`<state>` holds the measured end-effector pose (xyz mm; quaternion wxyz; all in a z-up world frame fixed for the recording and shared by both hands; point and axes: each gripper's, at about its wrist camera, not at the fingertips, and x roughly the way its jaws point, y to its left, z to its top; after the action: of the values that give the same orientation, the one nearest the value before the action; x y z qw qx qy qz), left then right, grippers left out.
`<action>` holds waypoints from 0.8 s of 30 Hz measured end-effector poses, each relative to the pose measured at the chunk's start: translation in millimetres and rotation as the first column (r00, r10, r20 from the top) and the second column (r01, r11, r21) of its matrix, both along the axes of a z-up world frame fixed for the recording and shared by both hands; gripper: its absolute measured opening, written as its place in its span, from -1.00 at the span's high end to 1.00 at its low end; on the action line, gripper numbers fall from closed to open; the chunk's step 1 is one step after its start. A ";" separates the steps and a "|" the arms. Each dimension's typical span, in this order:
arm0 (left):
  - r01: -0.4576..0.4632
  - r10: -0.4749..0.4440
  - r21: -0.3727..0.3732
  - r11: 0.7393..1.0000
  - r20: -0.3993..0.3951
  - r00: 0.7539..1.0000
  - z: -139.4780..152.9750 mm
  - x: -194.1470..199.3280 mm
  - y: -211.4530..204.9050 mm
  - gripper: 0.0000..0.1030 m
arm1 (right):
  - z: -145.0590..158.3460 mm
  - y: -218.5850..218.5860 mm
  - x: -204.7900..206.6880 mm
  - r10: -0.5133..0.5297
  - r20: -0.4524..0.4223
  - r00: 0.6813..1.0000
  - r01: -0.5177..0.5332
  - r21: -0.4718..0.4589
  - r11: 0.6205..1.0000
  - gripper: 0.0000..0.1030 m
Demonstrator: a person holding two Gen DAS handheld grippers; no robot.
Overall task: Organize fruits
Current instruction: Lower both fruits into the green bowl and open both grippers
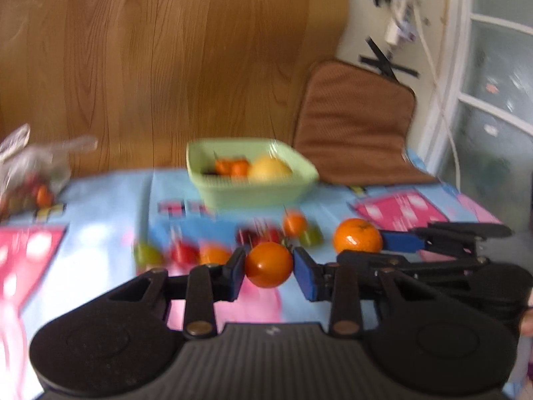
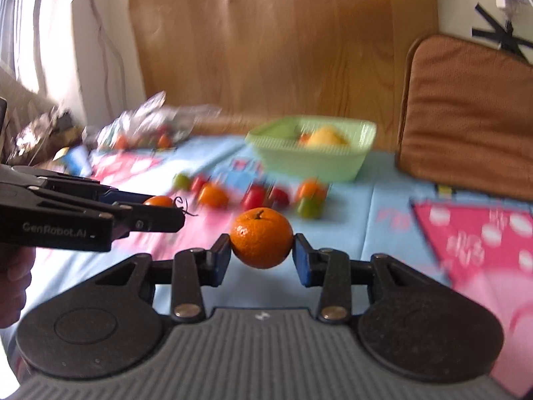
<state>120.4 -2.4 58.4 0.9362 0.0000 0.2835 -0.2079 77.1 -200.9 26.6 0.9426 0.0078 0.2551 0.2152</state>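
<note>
Fruits are split three ways: two in my tongs, a scatter loose on the table, and some in the basket. My left tongs (image 1: 269,268) are clamped on a smooth orange tomato (image 1: 269,264) with a green stem, pinched between the blue pads above the table. My right tongs (image 2: 261,246) are clamped on a mandarin (image 2: 261,237), stem up, held clear of the cloth as well. Seen from the left wrist, the right tongs come in from the right side with the mandarin at their tip, just beside my left ones.

Past both tongs lies a blurred row of small fruit: green (image 2: 309,207), red (image 2: 254,197) and orange (image 2: 213,196) pieces, near one another on the table (image 2: 383,200), whose cloth is light blue with pink patches and white dots. Beyond that row sits a pale green basket (image 2: 313,163) holding a yellow fruit (image 2: 324,136) and some small orange ones. Nothing stands between my tongs and the basket but the loose row.

On the side of the left tongs, in the right wrist view, I can read "GenRobot.AI" in pale letters.

Further left, a crumpled clear bag (image 2: 150,123) with more small fruit in it. Right of the basket, a brown cushion (image 2: 466,116) leans upright at the table's edge. A wood panel (image 2: 283,40) stands behind everything.
</note>
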 end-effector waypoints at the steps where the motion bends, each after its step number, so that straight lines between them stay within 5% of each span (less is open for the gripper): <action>1: -0.009 0.009 -0.007 1.000 0.000 1.000 4.9 16.5 -2.7 0.39 | 5.1 -1.8 12.1 -0.013 0.016 1.000 0.013 0.005 1.000 0.17; 6: -0.065 0.065 0.007 0.998 0.014 0.998 14.5 93.7 -18.8 0.39 | 18.6 -12.0 77.9 -0.088 0.080 0.993 0.088 0.011 0.996 0.17; 12: -0.102 0.103 0.039 0.994 -0.021 0.994 -1.2 147.6 -34.8 0.38 | 9.4 -23.0 140.8 -0.142 0.049 0.989 0.140 0.032 0.990 0.17; 19: -0.124 0.127 0.062 0.990 -0.049 0.991 -16.2 165.2 -43.5 0.26 | -6.3 -33.2 179.8 -0.183 -0.028 0.983 0.185 0.122 0.975 0.15; 24: -0.128 0.129 0.035 0.991 -0.041 0.991 -8.1 150.9 -29.4 0.26 | 0.5 -37.4 167.5 -0.194 0.010 0.981 0.191 0.129 0.973 0.14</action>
<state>271.3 -31.8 50.3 0.9411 -0.0077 0.3066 -0.1426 244.7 -238.4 27.1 0.9594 0.0904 0.2281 0.1387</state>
